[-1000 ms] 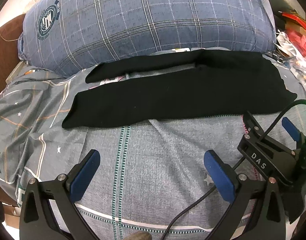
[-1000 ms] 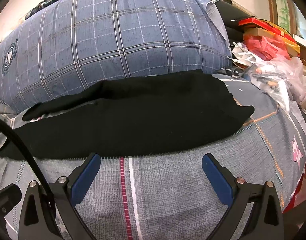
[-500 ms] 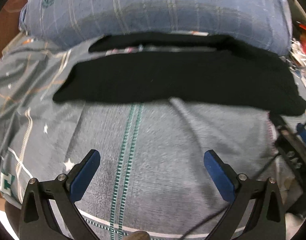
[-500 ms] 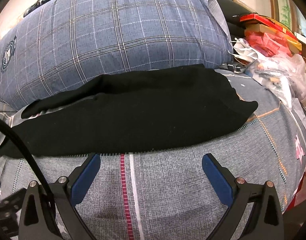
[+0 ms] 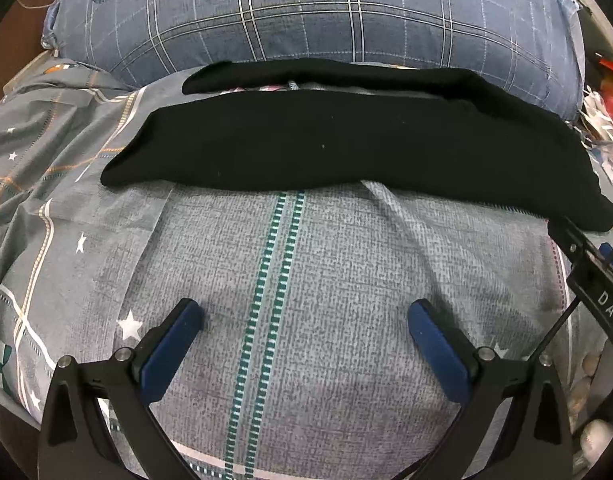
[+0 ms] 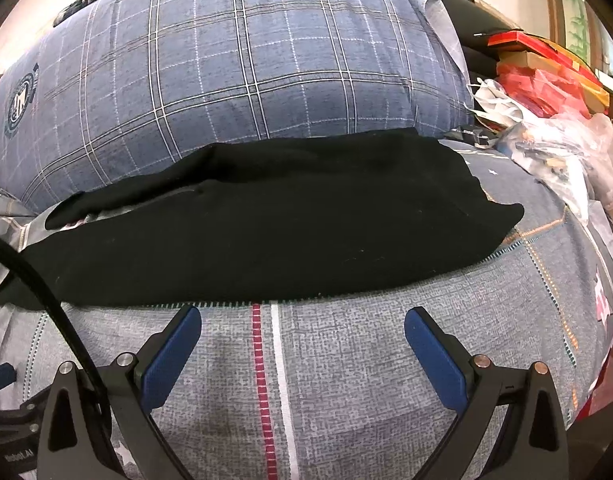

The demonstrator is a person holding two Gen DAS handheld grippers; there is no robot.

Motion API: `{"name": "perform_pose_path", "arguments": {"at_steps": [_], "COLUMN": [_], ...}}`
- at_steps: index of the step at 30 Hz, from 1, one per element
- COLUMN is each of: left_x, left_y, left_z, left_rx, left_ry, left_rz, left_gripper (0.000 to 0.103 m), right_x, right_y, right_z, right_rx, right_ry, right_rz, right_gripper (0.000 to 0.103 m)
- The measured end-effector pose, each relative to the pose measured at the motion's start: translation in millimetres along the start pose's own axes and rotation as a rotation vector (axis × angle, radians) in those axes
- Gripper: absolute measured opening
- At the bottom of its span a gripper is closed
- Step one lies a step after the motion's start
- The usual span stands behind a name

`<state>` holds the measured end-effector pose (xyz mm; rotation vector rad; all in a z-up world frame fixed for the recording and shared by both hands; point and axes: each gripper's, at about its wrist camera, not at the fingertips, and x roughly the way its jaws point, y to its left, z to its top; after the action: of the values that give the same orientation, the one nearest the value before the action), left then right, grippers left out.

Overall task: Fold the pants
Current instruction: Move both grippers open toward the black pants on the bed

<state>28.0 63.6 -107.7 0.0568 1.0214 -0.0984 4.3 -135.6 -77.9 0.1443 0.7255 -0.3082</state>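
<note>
Black pants (image 5: 346,148) lie flat across the grey bedsheet, legs pointing left, waist to the right; they also show in the right wrist view (image 6: 274,236). The two legs are slightly apart at the left end. My left gripper (image 5: 304,320) is open and empty, over the sheet just short of the pants' near edge. My right gripper (image 6: 302,320) is open and empty, its tips close to the near edge of the pants by the waist end. The right gripper's body (image 5: 598,292) shows at the right edge of the left wrist view.
A large blue plaid pillow (image 5: 306,12) lies right behind the pants (image 6: 234,60). Plastic bags and red boxes (image 6: 546,92) are piled at the right. The patterned grey sheet (image 5: 290,280) is wrinkled at the left. A black cable (image 6: 46,288) crosses the right wrist view's left side.
Both grippers have moved forward toward the pants' near edge. The left gripper also shifted left, so the right gripper now sits further toward its view's right edge.
</note>
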Motion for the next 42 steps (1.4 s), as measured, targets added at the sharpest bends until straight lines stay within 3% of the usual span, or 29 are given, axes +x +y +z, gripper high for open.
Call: {"name": "perform_pose_path", "arguments": {"at_steps": [6, 10, 16, 20, 25, 31, 37, 42], "left_x": [-3.6, -13.8, -54.6, -81.1, -104.0, -115.2, -115.5, -107.8], "left_y": [3.2, 12.4, 29.6, 42.3, 60.3, 76.0, 95.3, 104.0], "left_z": [2.2, 1.1, 4.8, 8.7, 14.8, 14.1, 14.1, 16.0], "left_rx": [0.024, -0.007, -0.02, -0.029, -0.055, -0.049, -0.077, -0.085], "left_ry": [0.07, 0.083, -0.028, -0.086, -0.158, -0.195, -0.198, -0.182], "left_rz": [-0.02, -0.046, -0.052, -0.091, -0.095, -0.061, -0.041, -0.01], "left_gripper": [0.103, 0.091, 0.082, 0.061, 0.061, 0.064, 0.067, 0.068], "right_x": [-6.0, -9.0, -16.0, -30.4, -64.7, -75.1, -59.9, -51.0], "right_y": [2.9, 5.5, 10.9, 15.3, 32.5, 41.9, 47.0, 53.9], "right_z": [-3.6, -7.8, -14.4, -12.0, -2.1, 13.9, 28.4, 31.5], "right_rx": [-0.016, -0.04, -0.075, -0.077, -0.166, -0.2, -0.171, -0.206], "right_ry": [-0.037, -0.062, -0.081, -0.068, -0.117, -0.084, 0.016, 0.034], "right_rz": [-0.022, -0.051, -0.107, -0.091, -0.039, 0.092, 0.069, 0.056], "right_gripper": [0.103, 0.103, 0.103, 0.103, 0.103, 0.103, 0.102, 0.101]}}
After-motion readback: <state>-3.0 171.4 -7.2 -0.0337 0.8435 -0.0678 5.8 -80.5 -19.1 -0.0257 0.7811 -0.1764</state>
